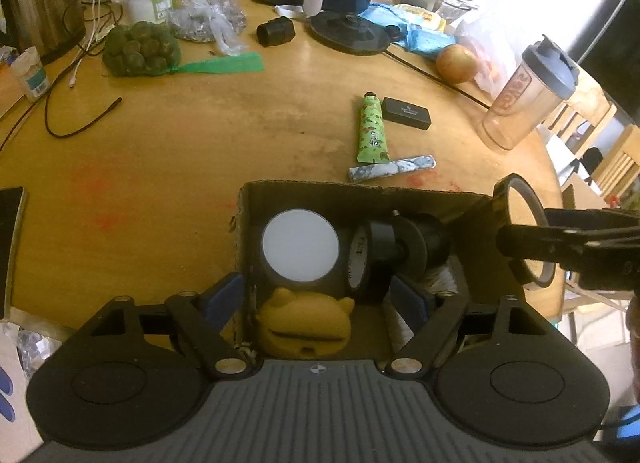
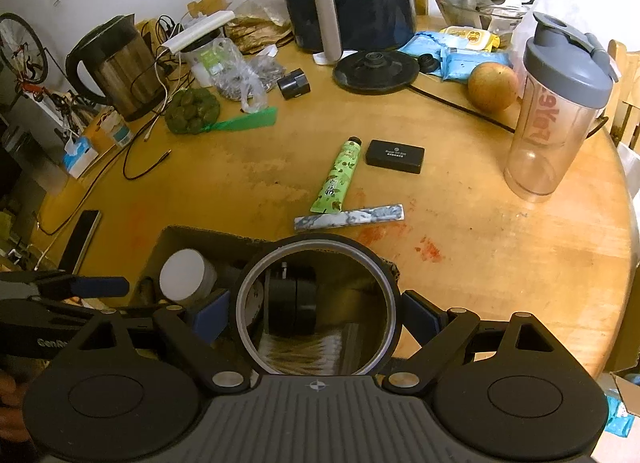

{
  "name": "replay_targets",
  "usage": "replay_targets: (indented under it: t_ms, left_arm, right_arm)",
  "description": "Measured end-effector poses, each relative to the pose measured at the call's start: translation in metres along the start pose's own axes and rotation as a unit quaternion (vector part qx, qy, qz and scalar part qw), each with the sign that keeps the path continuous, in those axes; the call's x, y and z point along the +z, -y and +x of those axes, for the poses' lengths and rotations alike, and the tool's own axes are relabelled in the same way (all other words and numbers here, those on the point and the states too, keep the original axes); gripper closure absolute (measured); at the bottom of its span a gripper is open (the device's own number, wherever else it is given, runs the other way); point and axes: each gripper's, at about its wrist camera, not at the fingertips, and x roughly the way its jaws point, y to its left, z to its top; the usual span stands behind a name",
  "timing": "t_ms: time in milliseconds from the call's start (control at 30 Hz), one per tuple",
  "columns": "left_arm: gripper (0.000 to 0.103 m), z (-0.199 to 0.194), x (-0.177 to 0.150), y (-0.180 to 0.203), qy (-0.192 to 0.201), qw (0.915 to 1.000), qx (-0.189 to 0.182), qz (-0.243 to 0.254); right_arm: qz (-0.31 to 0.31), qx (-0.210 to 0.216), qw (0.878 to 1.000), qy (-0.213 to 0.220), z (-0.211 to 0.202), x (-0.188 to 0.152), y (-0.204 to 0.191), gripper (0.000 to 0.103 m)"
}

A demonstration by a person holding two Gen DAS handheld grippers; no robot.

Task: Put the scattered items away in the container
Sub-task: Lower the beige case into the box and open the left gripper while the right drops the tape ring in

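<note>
Two grippers are held over the cardboard box (image 1: 472, 259): the right gripper (image 2: 316, 315) is clamped on a tape ring (image 2: 316, 249) (poised for dropping in), while the left gripper (image 1: 320, 299) is spread, empty, above a yellow toy (image 1: 306, 327) already inside. Beyond the box, a green tube (image 2: 338, 177) is left waiting.

Your left gripper (image 1: 318, 299) points steeply down, its blue-padded jaws spread wide with nothing pressed between them. Your right gripper (image 2: 316, 313) also tilts down, jaws clamped across a black ring-shaped tape roll (image 2: 390, 295).
</note>
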Motion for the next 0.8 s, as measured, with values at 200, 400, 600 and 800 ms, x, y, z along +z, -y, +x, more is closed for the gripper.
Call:
replay_targets:
  t_ms: [200,400,600,800]
  left_arm:
    - [0.022,-0.009,0.002,-0.002,0.011,0.9999,0.009,-0.009]
    - [0.022,-0.018,0.005,-0.004,0.025,0.9994,0.017,-0.016]
    - [0.022,-0.026,0.007,-0.007,0.037,0.9988,0.023,-0.021]
    - [0.022,-0.031,0.01,-0.008,0.045,0.9983,0.028,-0.025]
  right_arm:
    - [-0.022,0.004,1.0,0.001,0.0,-0.002,-0.004,0.012]
    - [-0.035,0.014,0.999,-0.003,0.003,-0.002,-0.009,0.012]
    - [-0.036,0.026,0.999,-0.01,0.009,0.001,-0.011,0.011]
    - [-0.019,0.025,0.999,-0.02,0.016,0.002,-0.009,0.0]
